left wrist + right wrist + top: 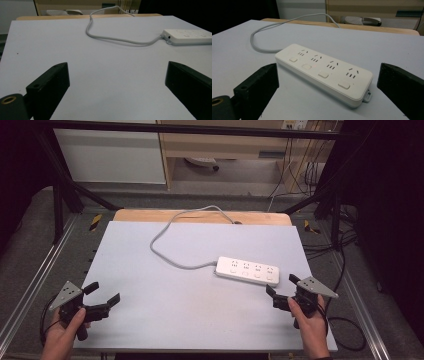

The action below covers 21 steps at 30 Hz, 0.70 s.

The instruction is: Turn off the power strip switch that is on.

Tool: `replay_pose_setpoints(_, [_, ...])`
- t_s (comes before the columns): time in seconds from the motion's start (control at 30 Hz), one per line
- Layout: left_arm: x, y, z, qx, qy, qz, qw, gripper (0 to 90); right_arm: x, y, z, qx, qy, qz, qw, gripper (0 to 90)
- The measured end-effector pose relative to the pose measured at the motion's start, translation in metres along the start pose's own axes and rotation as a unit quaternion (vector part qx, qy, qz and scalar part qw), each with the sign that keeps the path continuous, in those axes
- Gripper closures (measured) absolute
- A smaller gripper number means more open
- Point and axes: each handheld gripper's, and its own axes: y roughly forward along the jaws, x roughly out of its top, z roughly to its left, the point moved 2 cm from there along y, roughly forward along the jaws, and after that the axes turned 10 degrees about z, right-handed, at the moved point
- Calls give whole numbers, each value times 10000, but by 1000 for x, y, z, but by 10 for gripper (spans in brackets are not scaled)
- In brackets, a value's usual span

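The pale grey table [165, 285] stretches out wide, and on its right half lies the white power strip [247, 270], flat, sockets up, its grey cord [165, 251] looping back and away over the far edge. At the near left corner the left gripper [106, 296] sits released, jaws spread wide over bare tabletop, well apart from the strip. On the right, the right gripper [280, 287] is released too, jaws parted and pointing at the strip's near end, close but not touching.
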Motion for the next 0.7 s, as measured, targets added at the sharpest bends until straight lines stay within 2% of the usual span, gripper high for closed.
replay_pose_setpoints(0.27, [0,0,0,-3,14,17,10000,56,8,0,0,-39,-43,-21,10000,43])
replay_pose_setpoints(0.7, [0,0,-1,-3,40,19,10000,56,22,11,5,109,-70,-2,9999,32])
